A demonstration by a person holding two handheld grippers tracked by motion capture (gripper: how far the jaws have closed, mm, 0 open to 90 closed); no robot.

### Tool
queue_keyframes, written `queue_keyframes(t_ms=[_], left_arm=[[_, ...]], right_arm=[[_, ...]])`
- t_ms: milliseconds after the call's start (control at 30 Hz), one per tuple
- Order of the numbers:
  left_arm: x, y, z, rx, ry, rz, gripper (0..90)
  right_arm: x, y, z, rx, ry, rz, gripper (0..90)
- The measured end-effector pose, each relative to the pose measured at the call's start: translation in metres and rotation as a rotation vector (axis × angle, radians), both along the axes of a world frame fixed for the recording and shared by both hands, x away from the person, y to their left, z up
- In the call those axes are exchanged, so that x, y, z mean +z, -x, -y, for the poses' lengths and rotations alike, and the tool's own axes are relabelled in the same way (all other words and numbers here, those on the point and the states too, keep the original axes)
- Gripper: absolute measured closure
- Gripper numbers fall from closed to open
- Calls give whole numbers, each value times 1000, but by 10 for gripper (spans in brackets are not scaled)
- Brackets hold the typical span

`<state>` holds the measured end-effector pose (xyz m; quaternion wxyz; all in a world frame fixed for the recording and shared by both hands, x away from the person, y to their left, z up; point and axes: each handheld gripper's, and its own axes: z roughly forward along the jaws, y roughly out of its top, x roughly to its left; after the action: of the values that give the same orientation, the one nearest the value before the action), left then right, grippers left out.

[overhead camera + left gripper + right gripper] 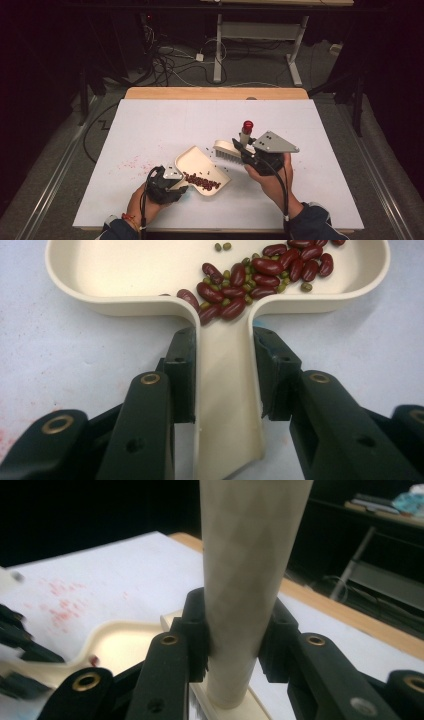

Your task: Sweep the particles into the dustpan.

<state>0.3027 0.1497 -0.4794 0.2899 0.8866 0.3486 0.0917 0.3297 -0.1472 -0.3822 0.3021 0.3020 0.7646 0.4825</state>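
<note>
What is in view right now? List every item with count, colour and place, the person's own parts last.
dustpan: one, cream, front centre of the table, handle clamped in the left gripper
beans: many, dark red with small green ones, heaped in the dustpan near its handle
brush: one, cream with a red-tipped handle, at the dustpan's right edge
table: one, white top with reddish specks at left
left gripper: one, black, fingers shut on the dustpan handle
right gripper: one, black, fingers shut on the brush handle
</note>
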Motion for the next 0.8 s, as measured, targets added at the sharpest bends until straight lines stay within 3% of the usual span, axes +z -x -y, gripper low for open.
queue_keyframes(t_ms=[133,233,467,667,800], left_arm=[[0,1,1,-1,-11,4,632],[-1,1,2,3,-12,1,632],[-1,0,5,3,-18,9,632],[-1,0,4,0,-16,11,633],[-1,0,2,-1,-16,10,633]], right_arm=[[-12,1,17,-37,45,-35,704],[-15,3,18,-37,61,-52,704],[-21,14,-1,26,85,-73,702],[-16,22,-8,87,11,-90,705],[-11,24,-4,77,12,-58,705]])
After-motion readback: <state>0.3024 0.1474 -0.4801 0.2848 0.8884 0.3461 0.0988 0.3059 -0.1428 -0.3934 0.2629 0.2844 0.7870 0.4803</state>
